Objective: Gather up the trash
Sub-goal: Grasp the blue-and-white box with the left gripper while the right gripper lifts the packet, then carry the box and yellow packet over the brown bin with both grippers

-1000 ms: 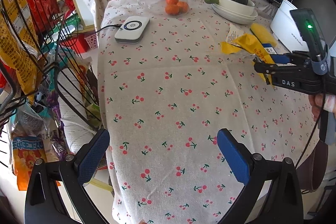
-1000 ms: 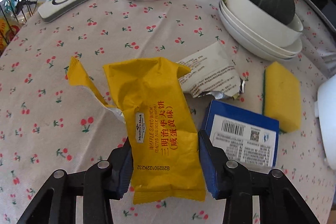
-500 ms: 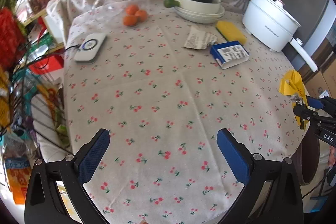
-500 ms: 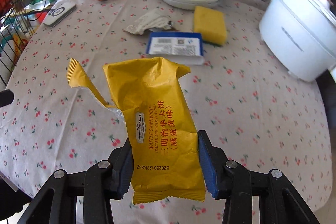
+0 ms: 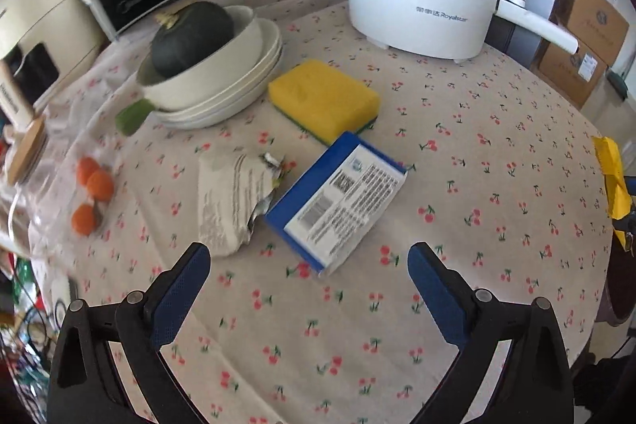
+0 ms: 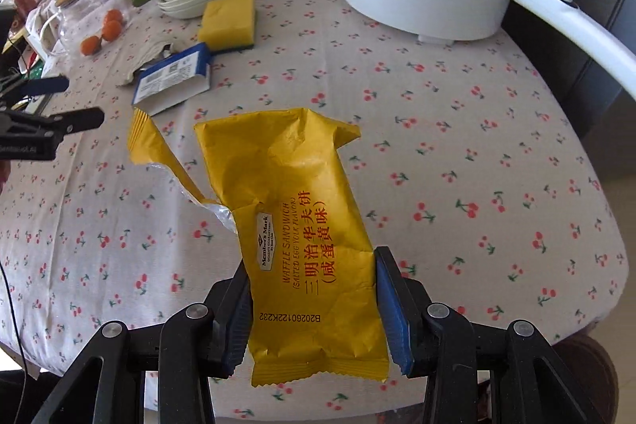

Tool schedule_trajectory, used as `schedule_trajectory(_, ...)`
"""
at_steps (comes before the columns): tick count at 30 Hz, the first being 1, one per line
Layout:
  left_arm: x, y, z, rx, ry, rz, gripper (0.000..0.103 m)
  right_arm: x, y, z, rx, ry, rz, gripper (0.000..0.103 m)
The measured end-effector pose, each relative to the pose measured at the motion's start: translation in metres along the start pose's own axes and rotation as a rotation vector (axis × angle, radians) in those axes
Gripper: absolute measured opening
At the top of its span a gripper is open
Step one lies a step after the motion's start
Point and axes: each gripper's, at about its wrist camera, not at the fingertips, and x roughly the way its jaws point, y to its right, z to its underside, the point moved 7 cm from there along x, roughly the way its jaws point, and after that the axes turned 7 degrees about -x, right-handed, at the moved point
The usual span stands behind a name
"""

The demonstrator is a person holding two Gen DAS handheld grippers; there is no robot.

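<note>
My right gripper (image 6: 312, 287) pinches a crinkly yellow wrapper (image 6: 302, 209) above the cherry-print tablecloth (image 6: 477, 153). My left gripper (image 5: 308, 279), empty and wide, is closing above a blue box (image 5: 338, 201), beside a crumpled white wrapper (image 5: 228, 197) and spongy yellow block (image 5: 322, 98).

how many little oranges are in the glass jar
3, all low in the glass jar at the table's left edge: two touching, one nearer. Blur and glare could hide more.
</note>
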Motion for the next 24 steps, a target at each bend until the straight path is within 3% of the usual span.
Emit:
schedule_trajectory(9,0.055,0.023,-0.023,0.184,-0.076,-0.01,0.089,0.009,0.043,0.024,0.038,-0.04,0.012,0.049)
schedule_trajectory(14,0.056,0.02,-0.02,0.053,-0.071,0.067,0.078,0.008,0.049,0.032,0.041,-0.052,0.018,0.049)
schedule_trajectory(20,0.037,0.027,0.008,-0.038,-0.076,0.072,0.062,0.005,0.042,0.035,0.037,-0.056,0.016,0.049)
schedule_trajectory(24,0.019,0.031,0.037,-0.093,-0.077,0.046,0.062,-0.002,0.034,0.042,0.036,-0.058,0.022,0.049)
